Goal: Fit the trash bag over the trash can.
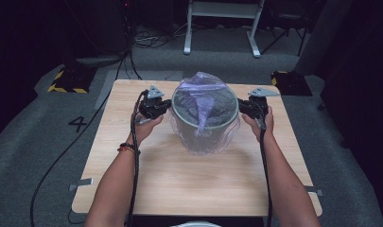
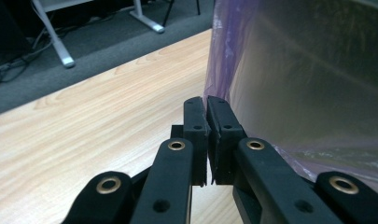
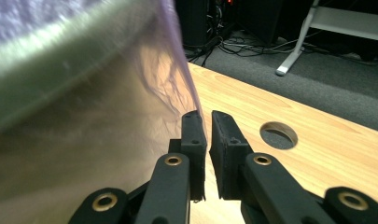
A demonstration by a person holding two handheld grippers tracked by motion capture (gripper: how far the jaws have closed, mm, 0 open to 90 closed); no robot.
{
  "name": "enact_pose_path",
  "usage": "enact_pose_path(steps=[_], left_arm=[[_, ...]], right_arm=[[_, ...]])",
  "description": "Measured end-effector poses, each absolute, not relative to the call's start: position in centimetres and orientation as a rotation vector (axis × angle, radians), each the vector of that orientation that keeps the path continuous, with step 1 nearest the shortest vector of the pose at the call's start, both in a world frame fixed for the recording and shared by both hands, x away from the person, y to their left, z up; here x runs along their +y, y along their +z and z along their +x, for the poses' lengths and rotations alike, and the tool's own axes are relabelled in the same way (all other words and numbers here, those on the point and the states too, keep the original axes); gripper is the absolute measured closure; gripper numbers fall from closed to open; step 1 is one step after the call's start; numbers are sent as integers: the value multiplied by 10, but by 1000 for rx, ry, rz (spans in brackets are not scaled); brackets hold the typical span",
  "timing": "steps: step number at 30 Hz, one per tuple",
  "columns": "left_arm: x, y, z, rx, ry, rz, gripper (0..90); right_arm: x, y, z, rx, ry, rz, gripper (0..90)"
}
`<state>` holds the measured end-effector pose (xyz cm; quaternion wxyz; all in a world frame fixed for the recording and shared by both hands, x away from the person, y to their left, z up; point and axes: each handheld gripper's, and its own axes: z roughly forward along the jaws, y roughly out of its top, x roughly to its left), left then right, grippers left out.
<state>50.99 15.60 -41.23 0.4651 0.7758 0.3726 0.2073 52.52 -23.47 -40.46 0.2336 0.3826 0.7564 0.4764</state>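
We are looking down on a wooden table [image 1: 146,184] bearing a grey bin [image 1: 204,113] lined with a thin purple bag [image 1: 205,87], the bin standing slightly toward twelve o'clock from the table's middle. The left gripper [image 1: 168,105] is sitting at the bin's nine o'clock, the right gripper [image 1: 240,108] at its three o'clock, each just beside the rim. In the left gripper view the jaws are standing all but closed, with the bag's edge running into the slit between them. In the right gripper view we are seeing a narrow gap between the jaws, film brushing the left jaw, nothing clamped. A round hole [image 3: 278,135] is lying in the tabletop behind.
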Motion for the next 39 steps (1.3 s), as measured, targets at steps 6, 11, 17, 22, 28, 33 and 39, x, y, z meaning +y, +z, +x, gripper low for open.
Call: enact_pose_path(steps=[6,11,17,22,28,33,39], left_arm=[[147,-417,507,883,527,1966,897],[141,-417,515,900,534,1998,897],[142,-419,523,943,509,1994,897],[135,-421,530,963,490,2049,897],[130,-423,537,983,415,2086,895],[131,-425,539,991,372,2101,887],[134,-433,540,1015,345,2108,857]], right_arm=[[-240,-405,521,2096,1320,1019,900],[-237,-407,527,2104,1309,1032,900],[-240,-402,534,2073,1296,1080,900],[-236,-397,541,2093,1270,1134,900],[-229,-403,550,2194,1232,1191,896],[-231,-408,552,2213,1241,1208,900],[-233,-418,552,2232,1203,1217,900]])
